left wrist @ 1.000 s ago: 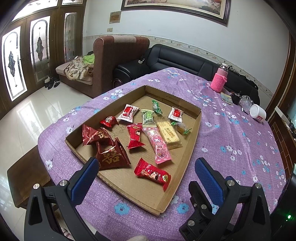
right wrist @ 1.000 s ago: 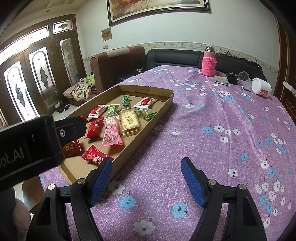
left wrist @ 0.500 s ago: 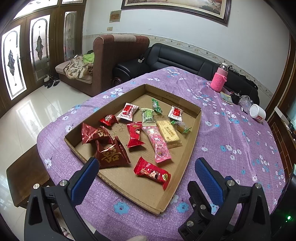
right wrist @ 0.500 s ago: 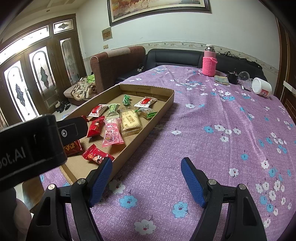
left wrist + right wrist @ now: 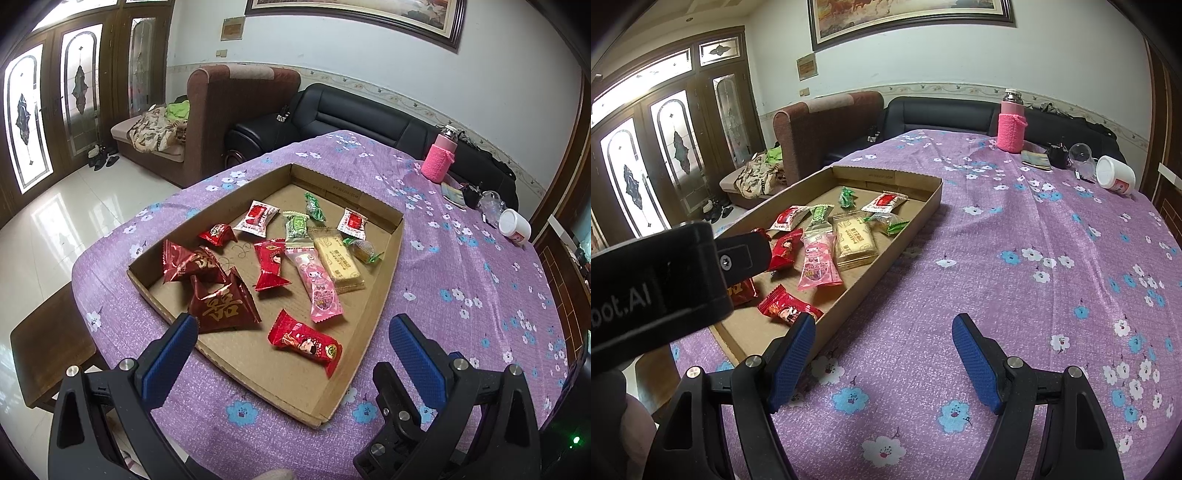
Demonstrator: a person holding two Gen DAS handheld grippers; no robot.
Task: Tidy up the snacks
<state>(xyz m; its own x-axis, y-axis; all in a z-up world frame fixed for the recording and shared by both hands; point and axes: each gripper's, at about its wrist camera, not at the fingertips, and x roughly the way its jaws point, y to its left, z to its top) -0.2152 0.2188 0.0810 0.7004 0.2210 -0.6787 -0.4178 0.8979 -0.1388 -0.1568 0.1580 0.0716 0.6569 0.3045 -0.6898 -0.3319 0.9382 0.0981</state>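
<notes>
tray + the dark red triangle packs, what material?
Tray: corrugated cardboard, matte brown; raw edges and fold lines show. Dark red triangle packs: likely metallised plastic film, glossy, with crinkled highlights and gold print.

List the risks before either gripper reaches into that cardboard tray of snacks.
1. The pink packet lies against the yellow biscuit bar; the open left gripper could pinch or drag both.
2. The red packet sits nearest, close to the cardboard tray wall; a low approach may catch that wall and shove the tray across the purple tablecloth.
3. The right gripper, open, hovers beside the tray, close to the left gripper; they might collide.
</notes>
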